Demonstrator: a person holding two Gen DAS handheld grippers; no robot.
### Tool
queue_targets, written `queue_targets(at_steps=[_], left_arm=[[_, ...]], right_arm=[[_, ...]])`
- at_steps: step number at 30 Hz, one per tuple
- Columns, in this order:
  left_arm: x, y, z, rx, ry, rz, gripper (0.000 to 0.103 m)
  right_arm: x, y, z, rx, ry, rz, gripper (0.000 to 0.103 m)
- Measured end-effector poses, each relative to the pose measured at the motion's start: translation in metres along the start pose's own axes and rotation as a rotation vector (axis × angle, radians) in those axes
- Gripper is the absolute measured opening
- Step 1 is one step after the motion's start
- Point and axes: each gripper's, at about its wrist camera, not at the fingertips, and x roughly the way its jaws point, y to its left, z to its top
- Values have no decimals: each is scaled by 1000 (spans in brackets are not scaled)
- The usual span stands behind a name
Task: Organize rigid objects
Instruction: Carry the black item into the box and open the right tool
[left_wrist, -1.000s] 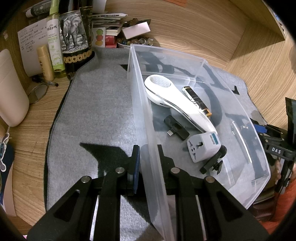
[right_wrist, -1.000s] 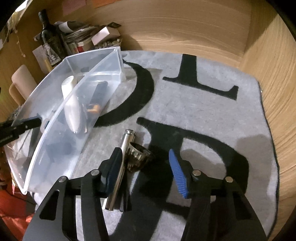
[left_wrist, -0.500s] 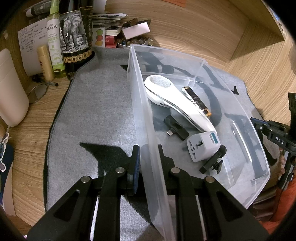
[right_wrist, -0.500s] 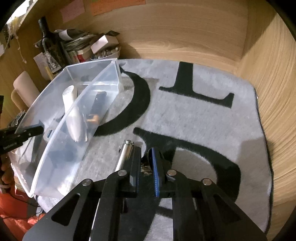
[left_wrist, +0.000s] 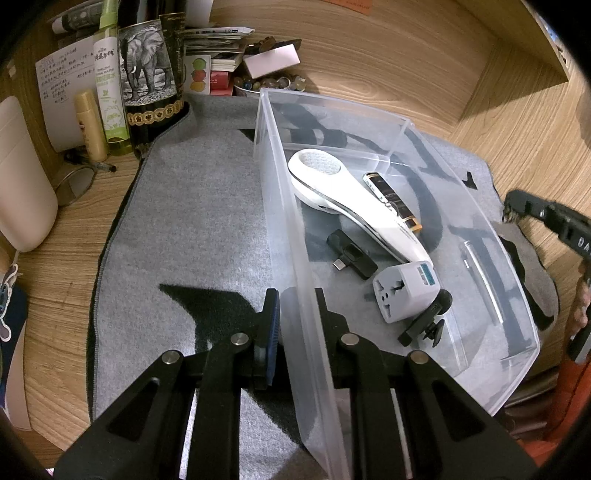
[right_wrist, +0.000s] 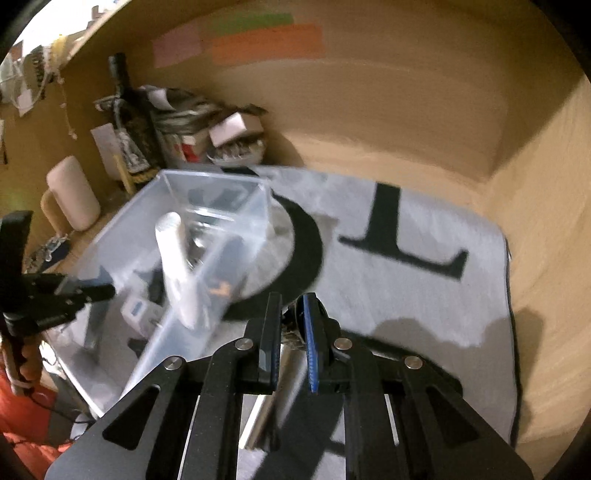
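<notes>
Metal tool (right_wrist: 271, 410), pinched off the mat between the right gripper's (right_wrist: 291, 334) closed jaws, should travel level over the clear bin's (left_wrist: 402, 127) wall, which the left gripper (left_wrist: 295, 310) clamps steady, before release.

The clear plastic storage bin (left_wrist: 517, 354) sits on the grey felt mat with black letters (left_wrist: 192, 221), toward the mat's right half in the left wrist view. In the bin, the white handheld massager (left_wrist: 354, 206) lies diagonally from the far left corner toward the middle. The slim black-and-gold lighter (left_wrist: 391, 199) lies just right of it. The small black USB adapter (left_wrist: 351, 254) lies left of the massager's handle. Nearer than these lies the white travel plug adapter (left_wrist: 406, 291), with the black clip mount (left_wrist: 428, 321) touching its near right side. Behind the bin's far left corner, off the mat, stands the elephant-print tin (left_wrist: 147, 85). Right of the bin, above the mat, hangs the silver metal tube (right_wrist: 269, 410).
</notes>
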Motion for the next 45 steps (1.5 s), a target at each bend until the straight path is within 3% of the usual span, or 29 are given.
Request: queue_targets(at_steps=[11,22,33,35,37,45], left_arm=[[0,0,0,0,0,0,16],[0,-1,0,0,-1,0,16],[0,-1,0,-2,-1,0,16],[0,-1,-1,-1,-1,0,16],[0,-1,-1,-1,-1,0,16],[0,-1,-1,-2,-1,0,16]], right_arm=[[12,57,34,-130,-45,116,10],[67,111,36,-258,98,205,10],[82,118,31,-287,186,224,11],[81,118,31,-286,189,224,17],[80,118,31,-288,173,210,31],[65,113,35,-280,119,190,48]])
